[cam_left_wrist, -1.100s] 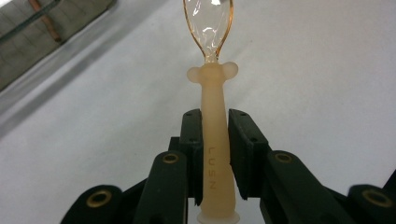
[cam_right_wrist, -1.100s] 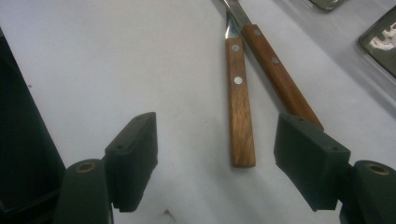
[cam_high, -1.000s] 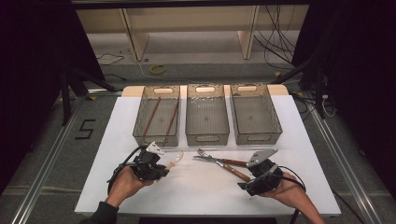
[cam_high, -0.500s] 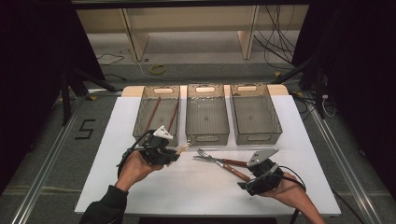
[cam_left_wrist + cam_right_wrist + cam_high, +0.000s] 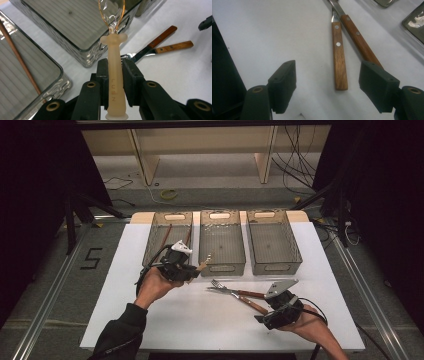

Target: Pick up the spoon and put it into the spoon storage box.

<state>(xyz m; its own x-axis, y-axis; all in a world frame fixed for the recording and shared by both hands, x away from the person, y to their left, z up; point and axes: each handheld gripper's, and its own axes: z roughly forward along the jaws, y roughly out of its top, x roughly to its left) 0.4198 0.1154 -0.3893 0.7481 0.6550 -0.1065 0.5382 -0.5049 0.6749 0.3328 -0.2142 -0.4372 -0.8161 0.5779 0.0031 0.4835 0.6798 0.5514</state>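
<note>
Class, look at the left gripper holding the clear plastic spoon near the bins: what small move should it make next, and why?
Probably carry the spoon a little farther forward over the middle bin before opening. The left gripper is shut on its frosted handle, and the bowl sits just past that bin's near rim. The left bin already holds chopsticks, so the spoon likely goes elsewhere.

3 mesh bins point(image 5: 222, 245), 2 wooden-handled utensils point(image 5: 240, 295), 1 plastic spoon point(image 5: 114, 62), 2 grippers point(image 5: 180, 265).

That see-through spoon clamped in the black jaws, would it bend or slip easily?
The spoon probably feels light: its bowl is thin clear plastic. The frosted handle looks thick, so likely fairly stiff. The left gripper squeezes that handle from both sides, so slipping seems unlikely.
</note>
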